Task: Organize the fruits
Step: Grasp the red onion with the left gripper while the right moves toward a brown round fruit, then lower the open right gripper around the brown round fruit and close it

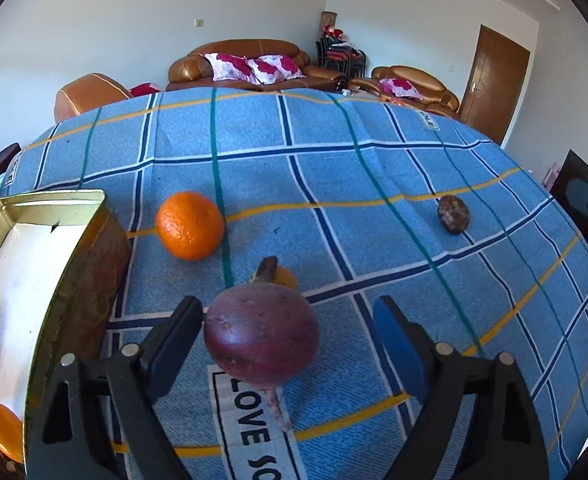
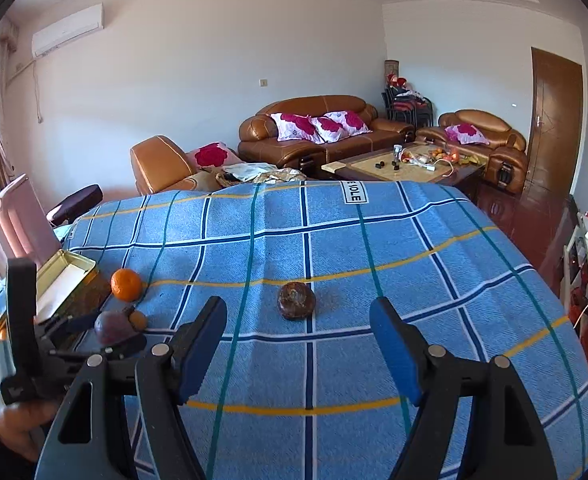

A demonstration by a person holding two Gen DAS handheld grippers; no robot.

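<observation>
Four fruits lie loose on the checked cloth (image 2: 374,240); the gold tin (image 1: 74,240) holds some orange fruit. Left gripper (image 1: 290,336) brackets the purple root (image 1: 262,336), not clamped; right gripper (image 2: 298,348) gapes empty before the brown fruit (image 2: 296,301).

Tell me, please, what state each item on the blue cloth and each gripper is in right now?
Left gripper: open, straddling the purple fruit.
Purple fruit: on the cloth, touching one finger, not clamped.
Large orange: loose beside the tin.
Tin: lid off, oranges inside.
Brown fruit: untouched on the cloth.
Right gripper: open, empty.
</observation>
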